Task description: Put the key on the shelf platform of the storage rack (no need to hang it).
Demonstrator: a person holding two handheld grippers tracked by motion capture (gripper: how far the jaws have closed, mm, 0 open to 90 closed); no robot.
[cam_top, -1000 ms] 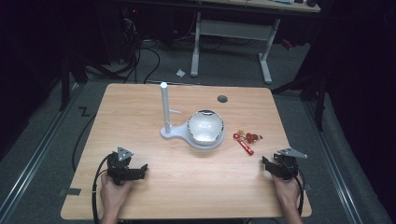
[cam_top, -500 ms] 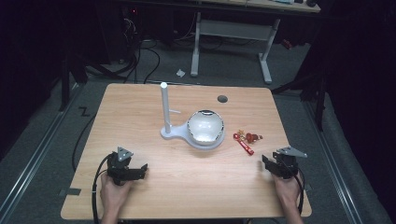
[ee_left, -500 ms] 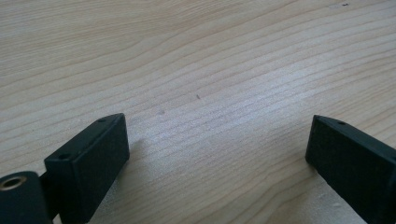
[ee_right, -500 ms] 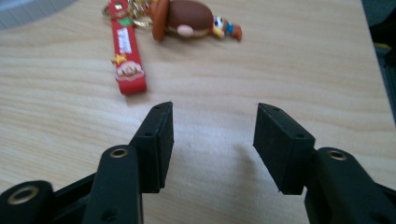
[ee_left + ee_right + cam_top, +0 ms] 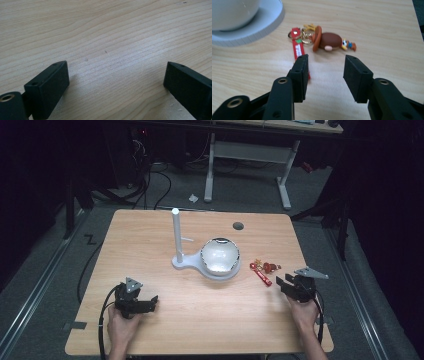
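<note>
Right tongs (image 5: 325, 67), jaws apart, hover just short of a keychain (image 5: 322, 41) lying at three o'clock from the bowl (image 5: 220, 255); left tongs (image 5: 142, 303) gape over bare table (image 5: 105, 32).

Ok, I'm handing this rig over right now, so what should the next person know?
Left gripper: open, holding nothing, low over bare table at the near left.
Right gripper: open, holding nothing, aimed at the keychain.
Keychain: flat on the table, right of the white stand and its bowl, just ahead of the right jaws.
Done: nothing gripped yet.
Left: probably close on the keychain; the stand's peg may be where it goes.
</note>
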